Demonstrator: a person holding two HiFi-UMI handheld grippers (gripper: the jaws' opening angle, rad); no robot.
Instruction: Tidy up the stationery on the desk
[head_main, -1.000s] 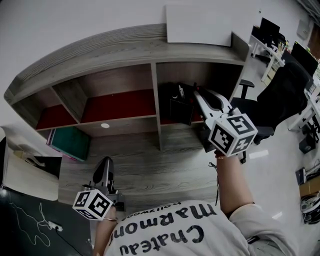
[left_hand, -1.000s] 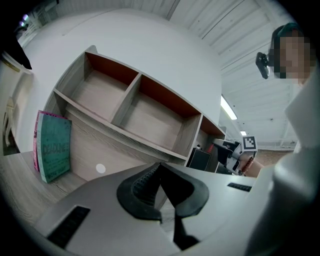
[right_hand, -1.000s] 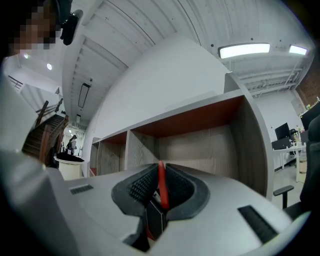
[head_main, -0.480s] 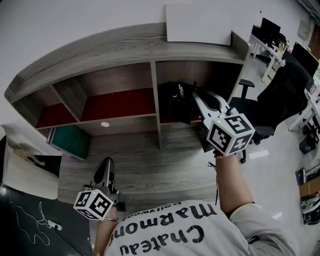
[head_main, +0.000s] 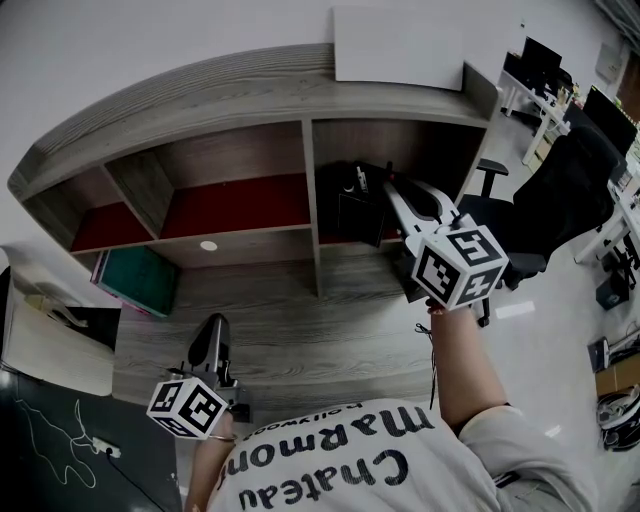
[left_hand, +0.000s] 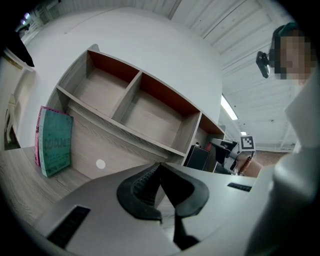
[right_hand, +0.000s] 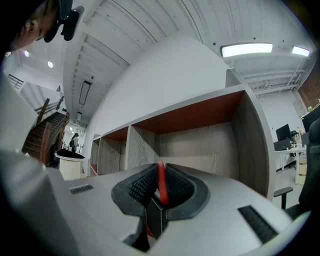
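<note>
- Head view: wooden desk carrying a shelf unit. The unit's open compartments have red lining inside.
- Left tongs sit low at the left over the front of the desk, with the marker cube nearest the person. They are well apart from the shelf unit.
- Right tongs are raised at the right, tips at the mouth of the right-hand compartment. They are just beside a black box standing in there.
- A teal book stands leaning under the left shelf. A small white disc is on the wood back panel to its right.
- A black office chair is off the desk's right end.
- Left gripper view: left tongs are clenched, pad tips touching, with nothing between them.
- Ahead of them is the shelf unit. The teal book stands on the desk at the left with a pink book against its far side. The right tongs are small in the distance, near the black box.
- Right gripper view: right tongs are clamped on a thin red item, held upright and edge-on between the pads.
- A black stitched part sits just below it in the gap behind the pads. Can't tell exactly what kind of stationery it is.
- The item is held in the air, off the desk, facing the right-hand compartment's wood back wall.
</note>
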